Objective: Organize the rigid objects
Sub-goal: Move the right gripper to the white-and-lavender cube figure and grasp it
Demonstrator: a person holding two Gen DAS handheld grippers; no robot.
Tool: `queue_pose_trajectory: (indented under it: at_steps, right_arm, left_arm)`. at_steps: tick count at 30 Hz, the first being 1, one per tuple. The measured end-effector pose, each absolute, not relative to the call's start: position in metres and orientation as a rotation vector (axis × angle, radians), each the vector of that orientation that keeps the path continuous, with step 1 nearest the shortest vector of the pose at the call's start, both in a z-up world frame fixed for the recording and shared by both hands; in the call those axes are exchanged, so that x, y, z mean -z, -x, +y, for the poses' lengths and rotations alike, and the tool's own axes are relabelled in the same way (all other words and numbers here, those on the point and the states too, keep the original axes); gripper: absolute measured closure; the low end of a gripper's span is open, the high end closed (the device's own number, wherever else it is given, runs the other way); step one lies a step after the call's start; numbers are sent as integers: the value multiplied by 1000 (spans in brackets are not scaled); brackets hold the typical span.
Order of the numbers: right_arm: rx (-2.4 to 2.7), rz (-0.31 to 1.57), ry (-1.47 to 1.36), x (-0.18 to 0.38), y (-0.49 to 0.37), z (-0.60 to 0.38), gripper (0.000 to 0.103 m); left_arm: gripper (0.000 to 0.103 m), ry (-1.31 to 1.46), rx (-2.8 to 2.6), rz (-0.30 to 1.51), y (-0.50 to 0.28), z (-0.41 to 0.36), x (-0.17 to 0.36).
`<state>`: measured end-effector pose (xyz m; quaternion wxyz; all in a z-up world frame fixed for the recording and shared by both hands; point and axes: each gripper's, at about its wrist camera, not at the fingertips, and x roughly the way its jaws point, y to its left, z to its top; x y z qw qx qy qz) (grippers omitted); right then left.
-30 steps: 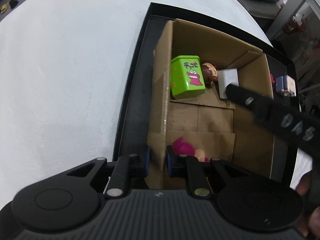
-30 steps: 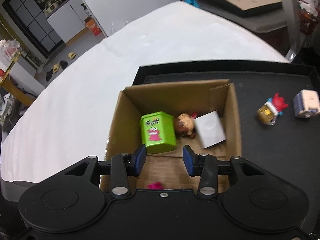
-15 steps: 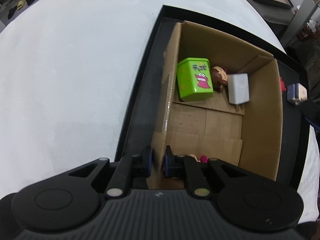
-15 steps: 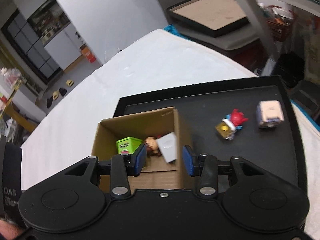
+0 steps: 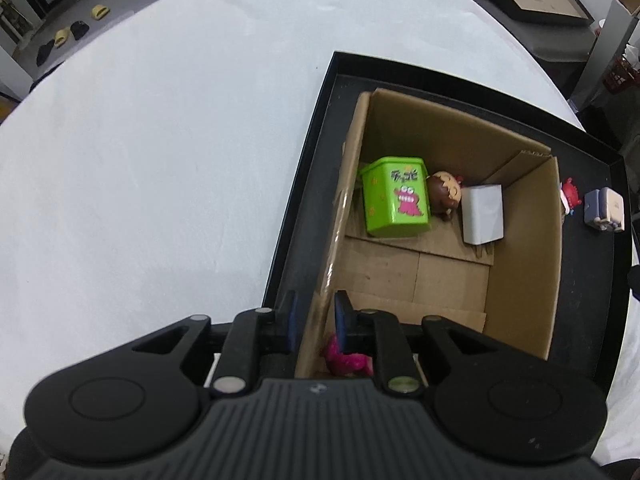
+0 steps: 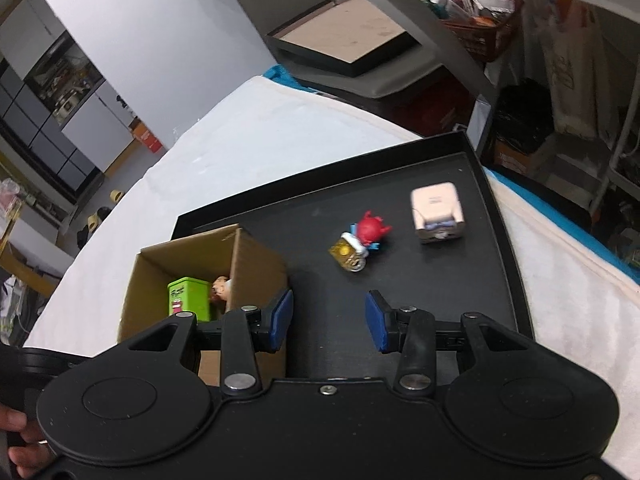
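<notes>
The left gripper (image 5: 314, 316) points steeply down at the near left corner of the cardboard box (image 5: 520, 256). Its blue pads straddle the box's left wall; the jaws have just been opening a little, and a narrow gap now shows on each side of the cardboard, so the pads no longer press on it. Just inside that corner, half hidden under the gripper, lies a pink toy (image 5: 348, 360).

Farther in, against the far wall, stand three things in a row: a green tin (image 5: 394, 200) with a pink toothy cartoon creature and lettering on its face, a small brown-headed figure (image 5: 444, 194) touching it on the right, and a plain white block (image 5: 482, 214) leaning in the far right corner.

The box sits at the left of a shallow black tray (image 6: 472, 280) on a white table (image 5: 160, 160).

The right gripper (image 6: 330, 318) hovers over the bare tray floor just right of the box, jaws apart with nothing between them. Beyond it lie a red-topped toy on a gold base (image 6: 360, 244) and, to its right, a pale boxy toy (image 6: 438, 212), near each other but apart.
</notes>
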<state>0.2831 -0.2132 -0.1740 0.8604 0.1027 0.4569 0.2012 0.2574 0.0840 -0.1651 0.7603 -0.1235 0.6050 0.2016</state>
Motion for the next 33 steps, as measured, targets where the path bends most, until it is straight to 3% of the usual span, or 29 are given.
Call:
queue_pose_trajectory:
  at_steps: [2,4,7,19,33]
  right_arm:
    - [-419,959,-229,178,-286,-219,61]
    - [-413,958,-237,182,-288,-224,60]
    - [-404,948,-247,189,-293,-232,53]
    - [-348,909,-209,215,-322,-237,41]
    - [-307,809,-57,230,-355,-218,38]
  left_arm:
    - [76,261,-438,1313,-259,81,162]
    - [59,239,-437,1313,-262,76,161]
    - [52,196,-429,1309,-265,67,160]
    - [36,147,-406,1336,-288,52,167]
    - [34,119,-451,1389,-311,52,183]
